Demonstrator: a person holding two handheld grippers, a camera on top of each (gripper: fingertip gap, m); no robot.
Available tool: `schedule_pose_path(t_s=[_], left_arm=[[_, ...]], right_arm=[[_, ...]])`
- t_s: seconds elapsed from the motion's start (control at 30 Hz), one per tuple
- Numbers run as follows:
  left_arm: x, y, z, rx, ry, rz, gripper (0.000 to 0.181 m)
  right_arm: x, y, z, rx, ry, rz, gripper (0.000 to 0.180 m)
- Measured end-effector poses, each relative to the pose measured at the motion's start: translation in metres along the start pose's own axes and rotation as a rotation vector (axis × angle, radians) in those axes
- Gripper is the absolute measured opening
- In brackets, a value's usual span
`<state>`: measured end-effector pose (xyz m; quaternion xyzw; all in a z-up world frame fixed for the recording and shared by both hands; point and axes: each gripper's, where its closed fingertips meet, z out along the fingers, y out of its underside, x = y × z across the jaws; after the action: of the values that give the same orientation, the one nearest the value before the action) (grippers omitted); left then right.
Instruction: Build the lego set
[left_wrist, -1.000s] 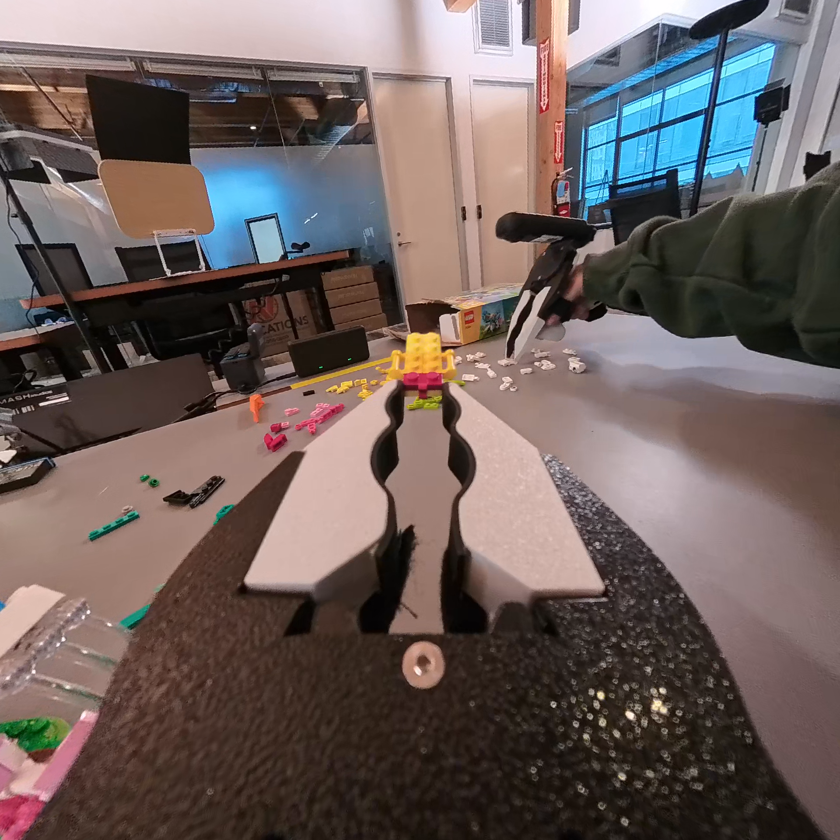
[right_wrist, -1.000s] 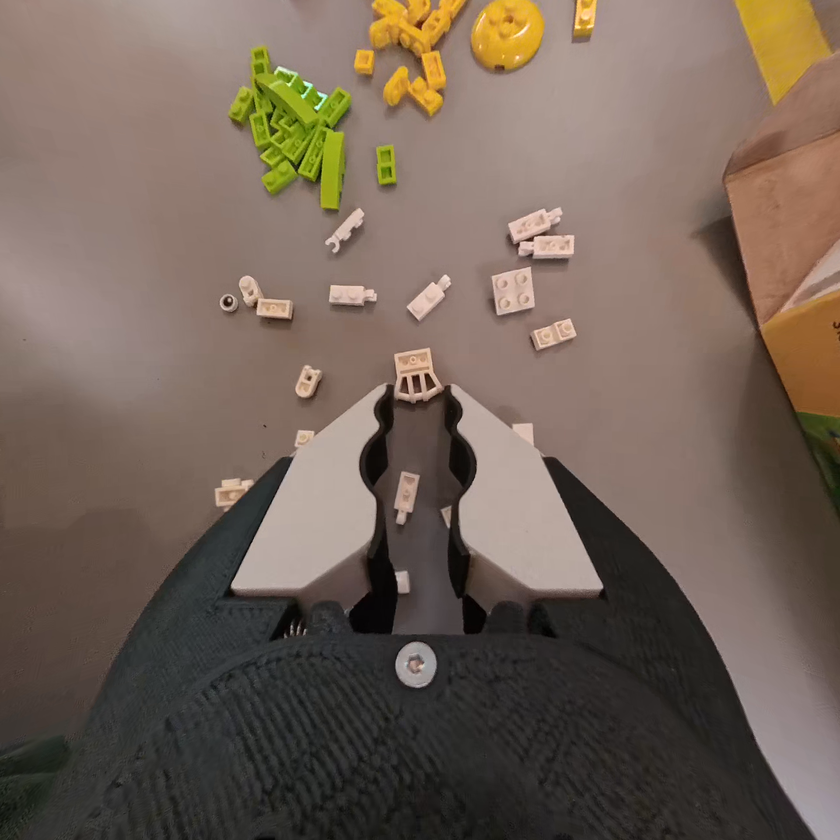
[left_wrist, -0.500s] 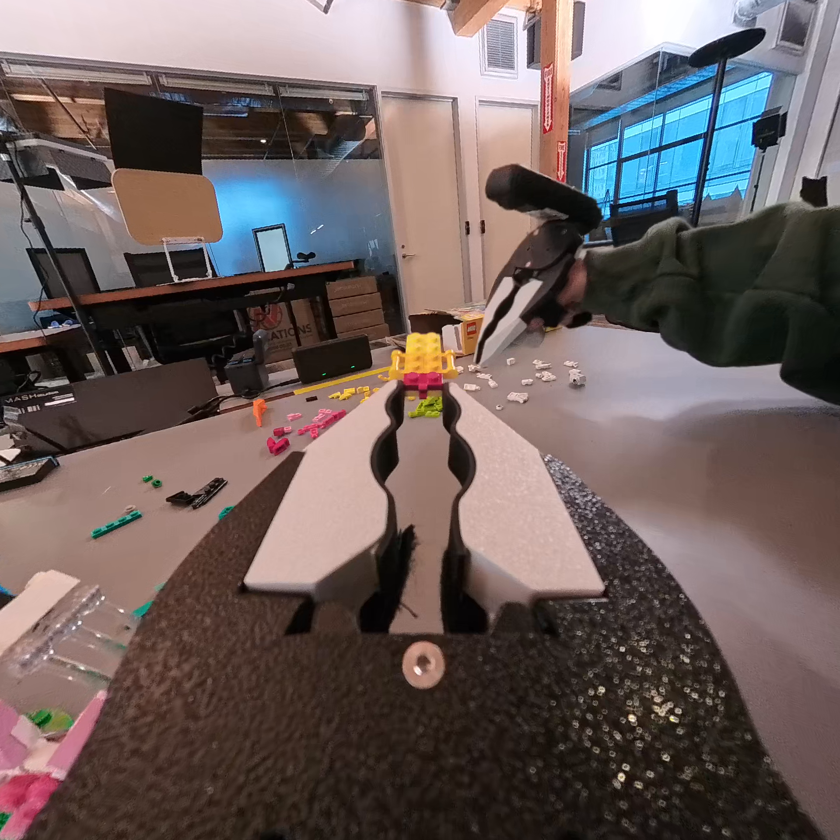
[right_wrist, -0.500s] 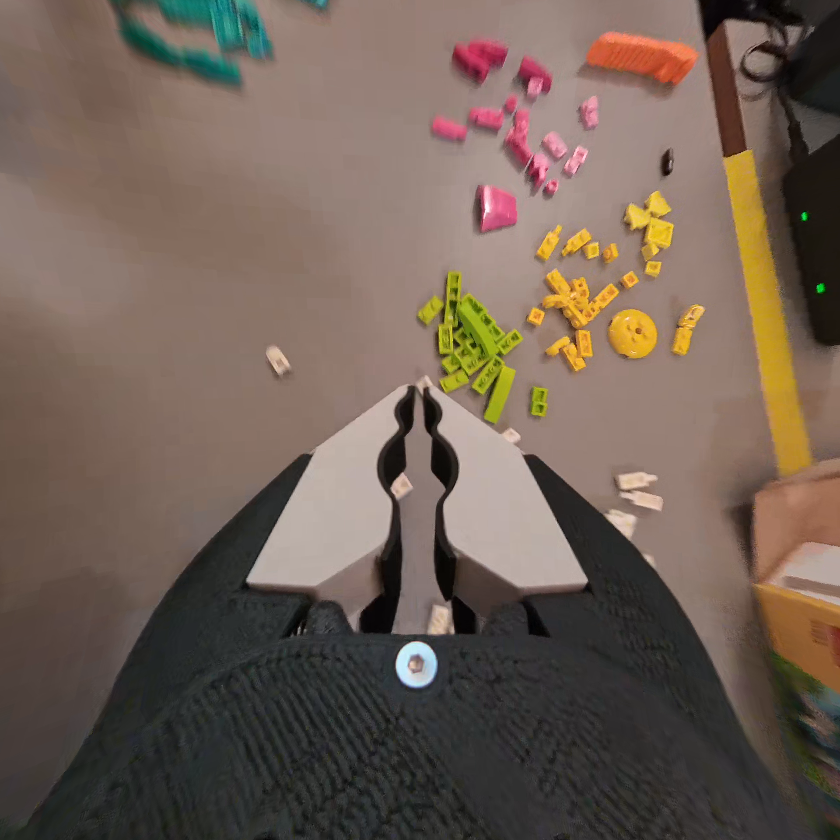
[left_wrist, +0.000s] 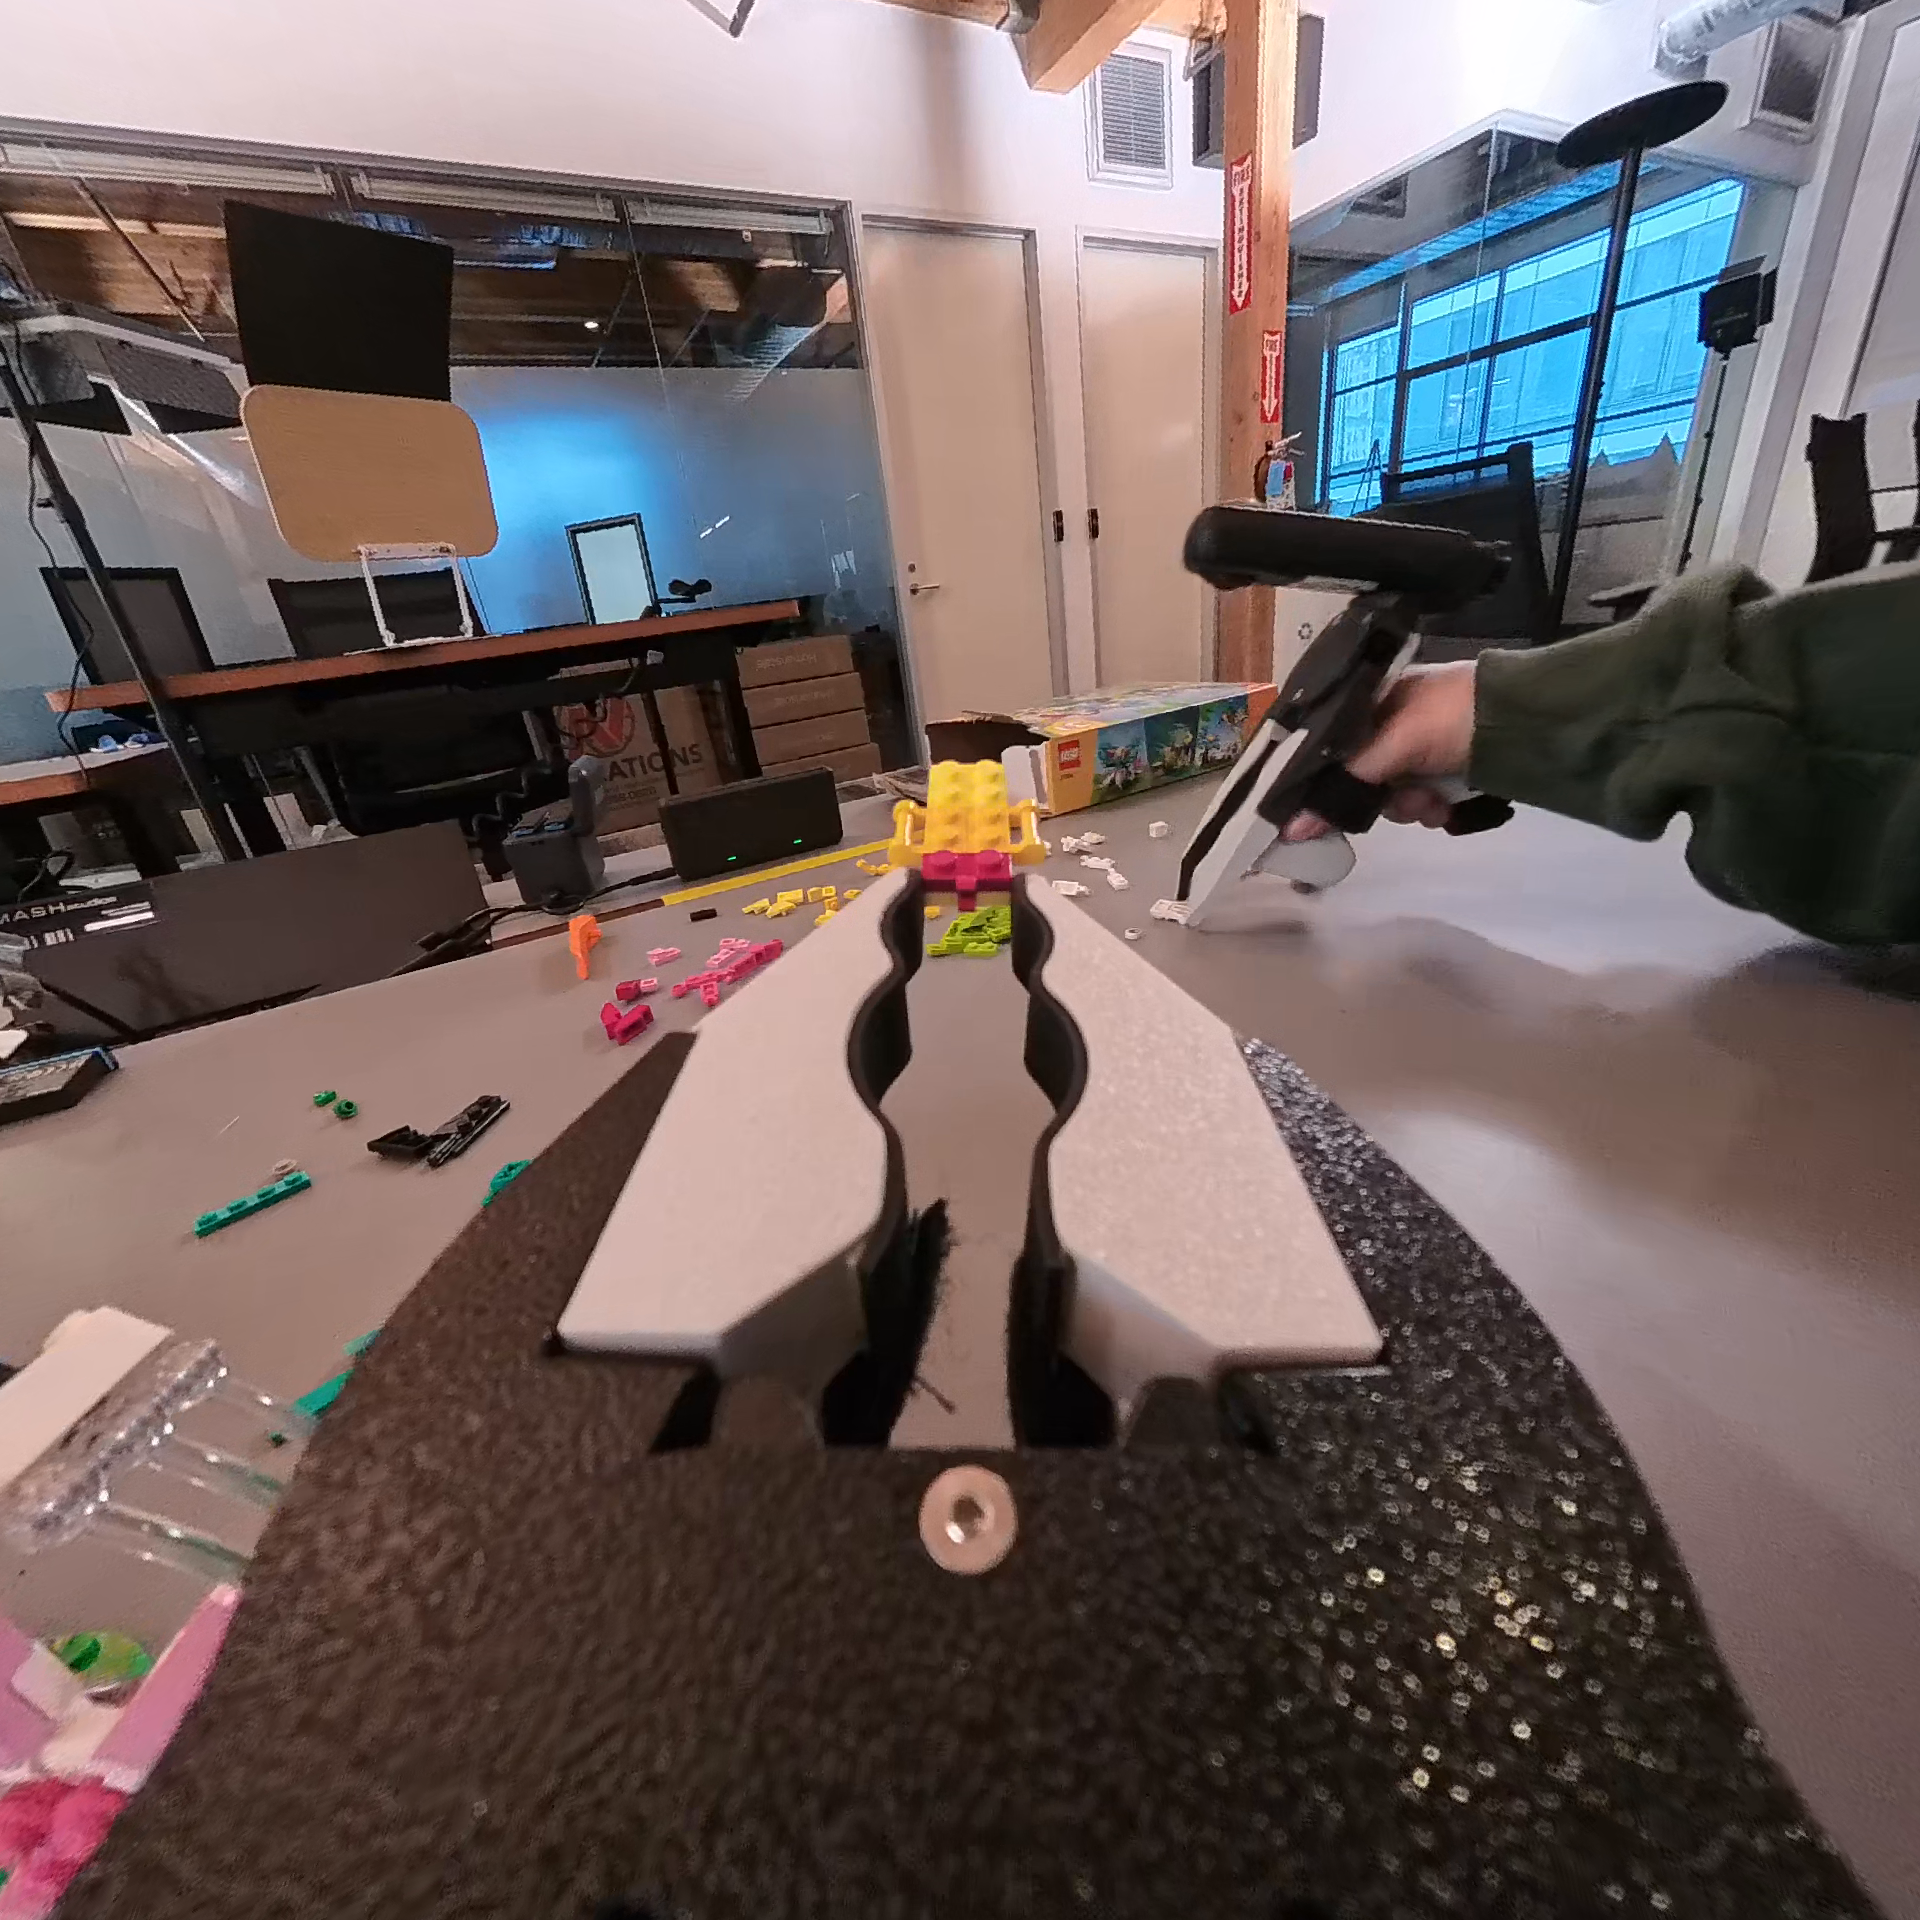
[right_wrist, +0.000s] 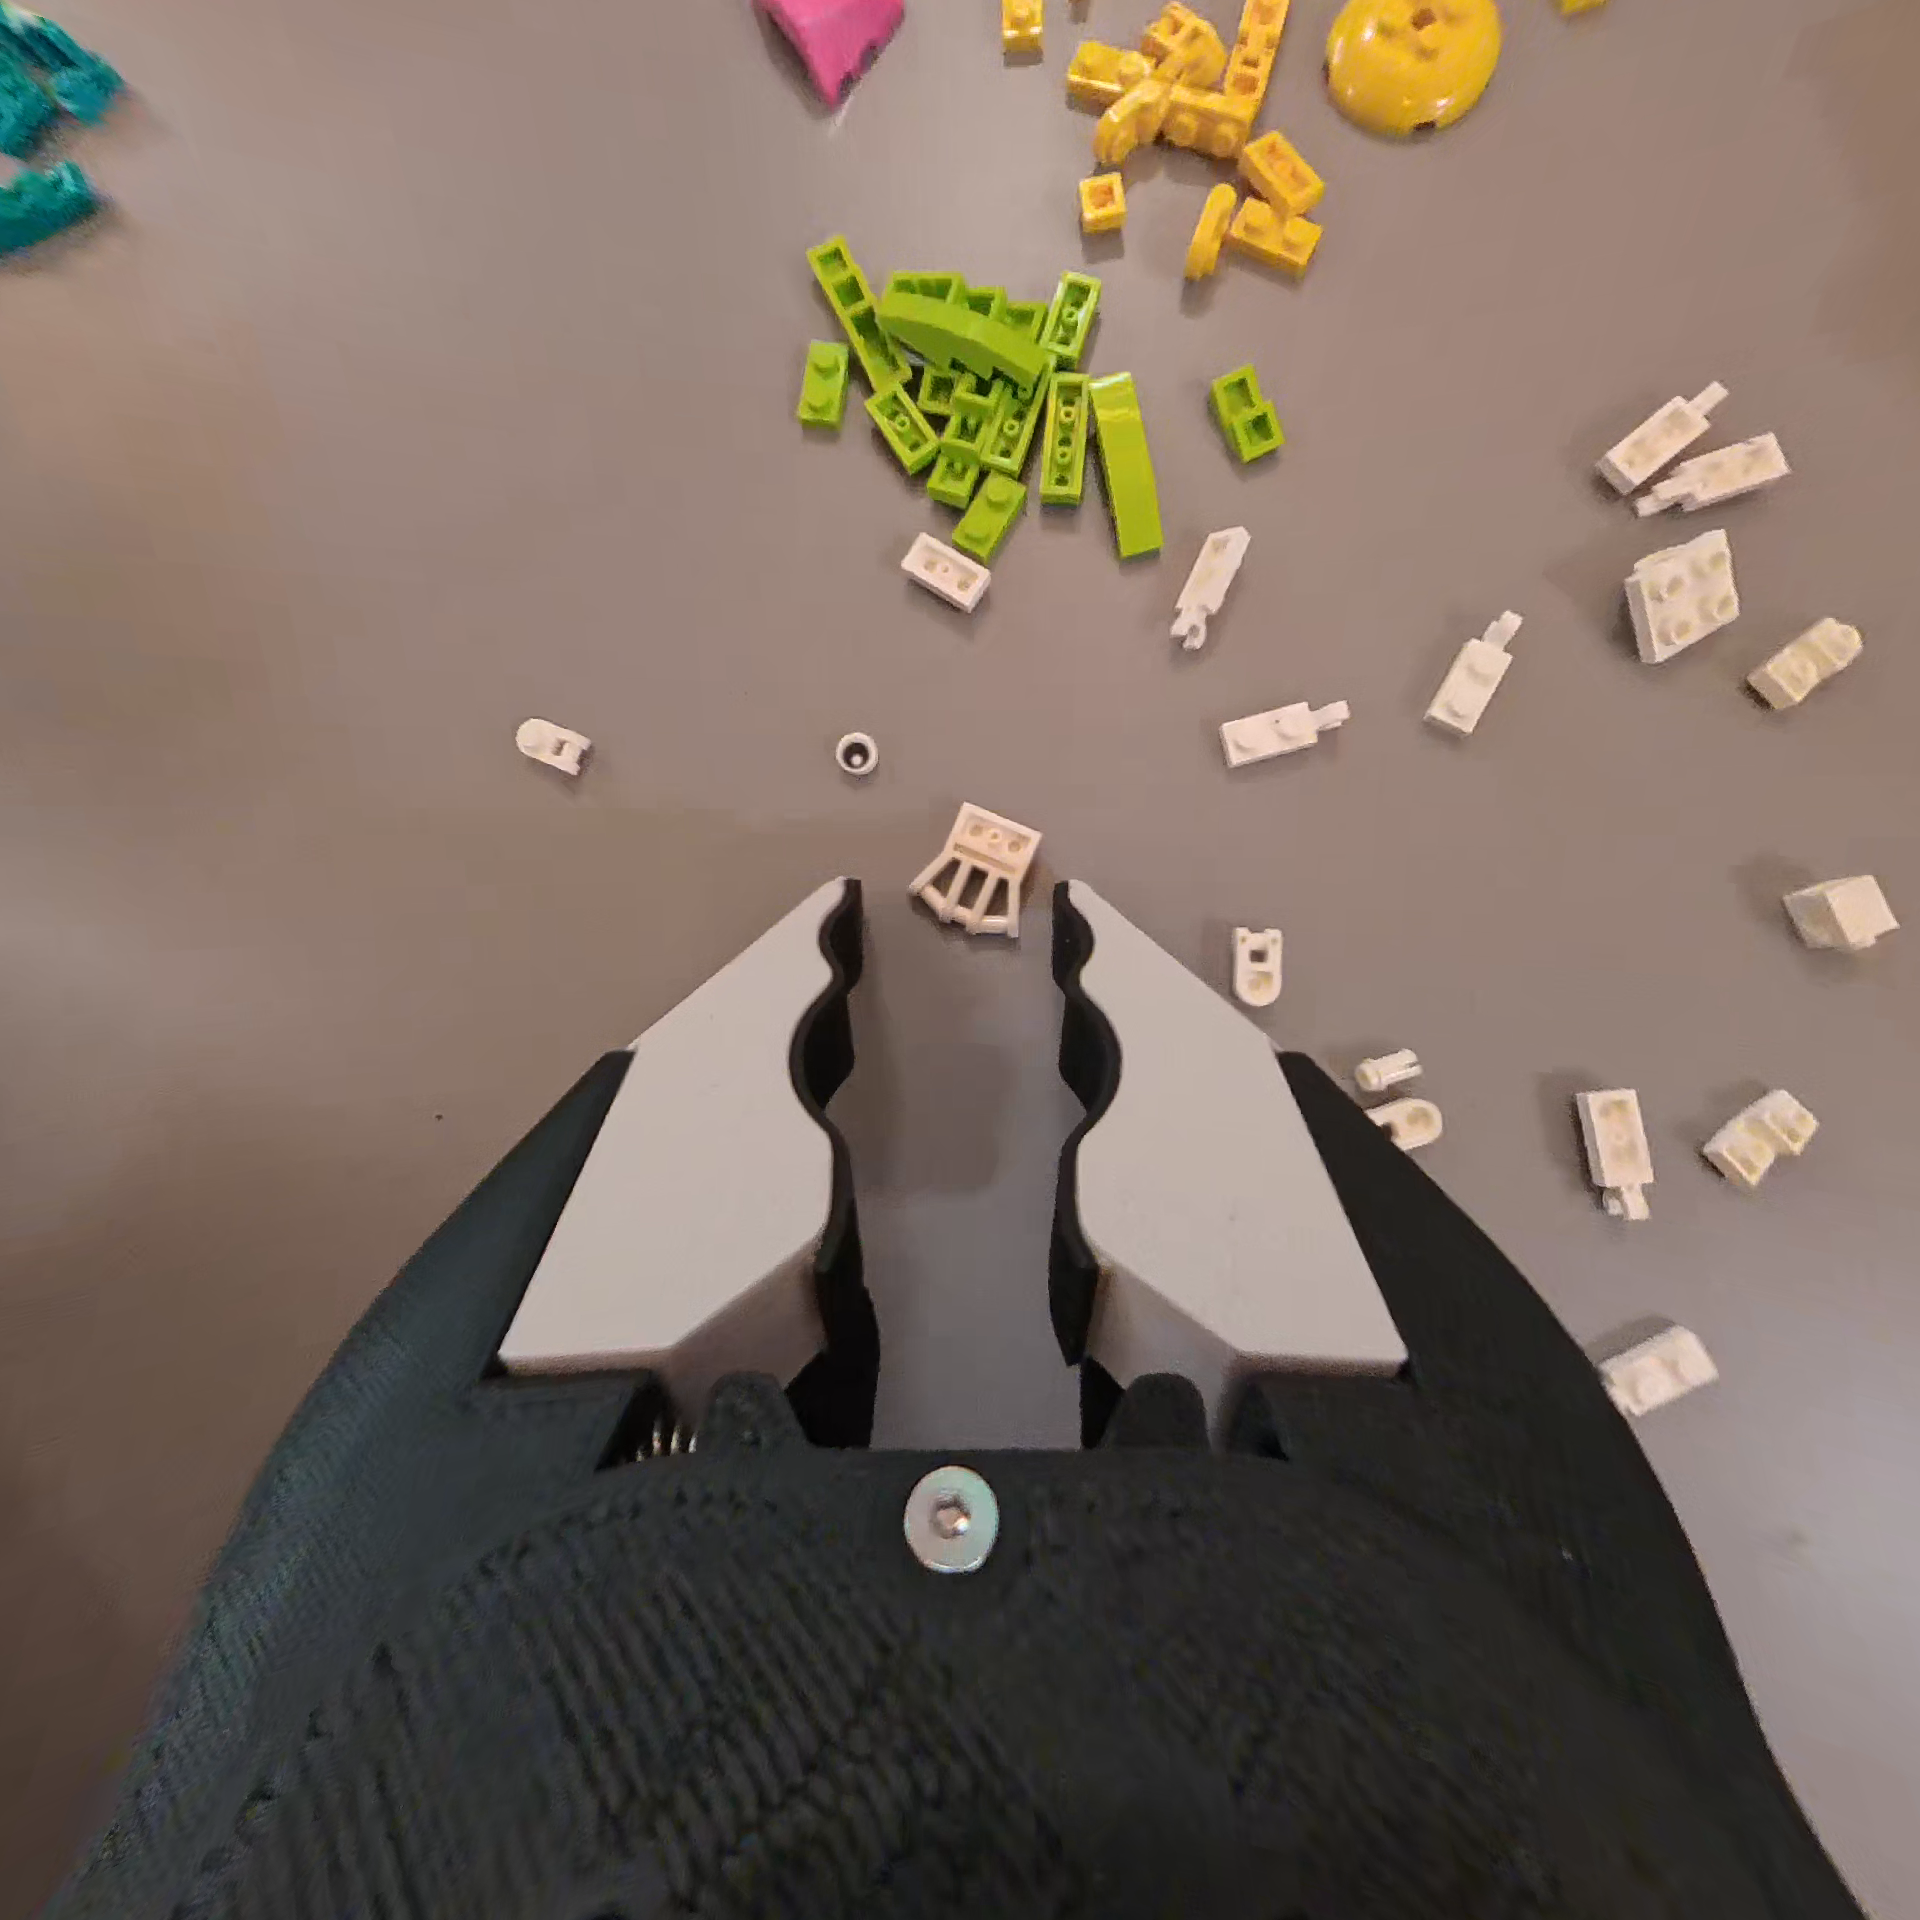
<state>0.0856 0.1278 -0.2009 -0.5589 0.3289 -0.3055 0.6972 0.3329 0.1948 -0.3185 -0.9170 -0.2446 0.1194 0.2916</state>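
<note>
My left gripper (left_wrist: 964, 883) is shut on a small yellow and magenta lego assembly (left_wrist: 966, 826), held above the grey table. My right gripper (right_wrist: 956, 896) is open and empty, pointing down at the table; a white claw-shaped piece (right_wrist: 977, 871) lies just ahead of its tips, between them. In the left wrist view the right gripper (left_wrist: 1195, 914) is low over the white pieces, held by a hand in a green sleeve. Loose white pieces (right_wrist: 1681, 594), a lime green pile (right_wrist: 987, 400) and yellow pieces (right_wrist: 1216, 104) lie around.
Magenta pieces (left_wrist: 691, 971), teal pieces (left_wrist: 251, 1210) and black pieces (left_wrist: 442, 1122) lie on the table to the left. A lego box (left_wrist: 1132, 743) and a black device (left_wrist: 750, 836) stand at the far edge. A clear plastic bag (left_wrist: 114, 1455) lies near left. Across from one pair of fingers to the other is roughly 30 cm.
My right gripper swung up and left with jaws shut, then came back down over the white pieces and opened. The white claw piece now lies tilted. My left gripper holds still.
</note>
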Motion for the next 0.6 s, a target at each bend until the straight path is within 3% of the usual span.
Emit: schedule_pose_path(t_s=[0.1, 0.2, 0.3, 0.6], left_arm=[[0.000, -0.001, 0.000, 0.003, -0.001, -0.001, 0.014], [-0.001, -0.002, -0.001, 0.009, -0.004, -0.004, 0.014], [-0.001, -0.002, -0.001, 0.012, -0.009, -0.004, 0.014], [-0.005, -0.003, -0.003, 0.019, -0.040, 0.004, 0.014]], right_arm=[[0.000, -0.001, 0.002, 0.002, 0.064, -0.091, 0.019], [-0.003, -0.007, 0.002, -0.011, 0.107, -0.207, 0.019], [-0.025, -0.034, -0.002, 0.042, 0.149, -0.475, 0.019], [-0.075, -0.096, 0.028, -0.269, 0.643, -2.131, 0.018]])
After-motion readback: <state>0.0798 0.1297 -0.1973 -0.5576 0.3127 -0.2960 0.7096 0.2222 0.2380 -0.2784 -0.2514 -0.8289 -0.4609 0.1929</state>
